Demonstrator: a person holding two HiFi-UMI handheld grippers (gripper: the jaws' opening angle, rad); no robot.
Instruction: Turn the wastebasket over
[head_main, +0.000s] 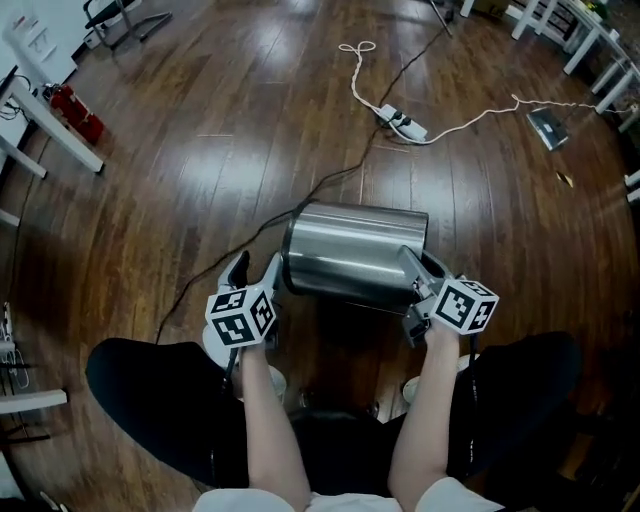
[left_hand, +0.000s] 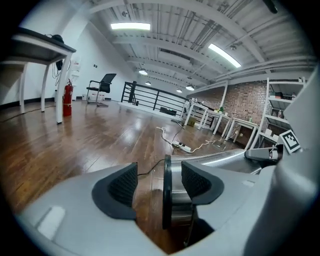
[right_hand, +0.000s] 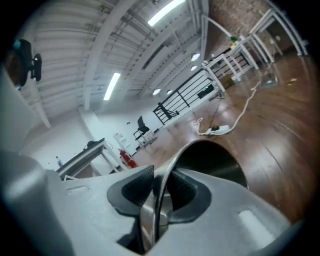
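A brushed-steel wastebasket (head_main: 355, 250) lies on its side on the wooden floor, just in front of the person's knees. My left gripper (head_main: 255, 265) is at its left end, jaws open. In the left gripper view the basket's black base ring (left_hand: 166, 192) stands between the two pads, nearer the right pad (left_hand: 195, 180), with a gap on each side. My right gripper (head_main: 415, 265) is at the basket's right end. In the right gripper view it is shut on the thin steel rim (right_hand: 159, 200) of the dark mouth (right_hand: 210, 162).
A white power strip (head_main: 405, 125) with its white cord lies farther out on the floor, and a black cable (head_main: 300, 200) runs past the basket's left end. A red fire extinguisher (head_main: 75, 110) stands by white table legs at far left. White shelving (head_main: 580, 30) stands at far right.
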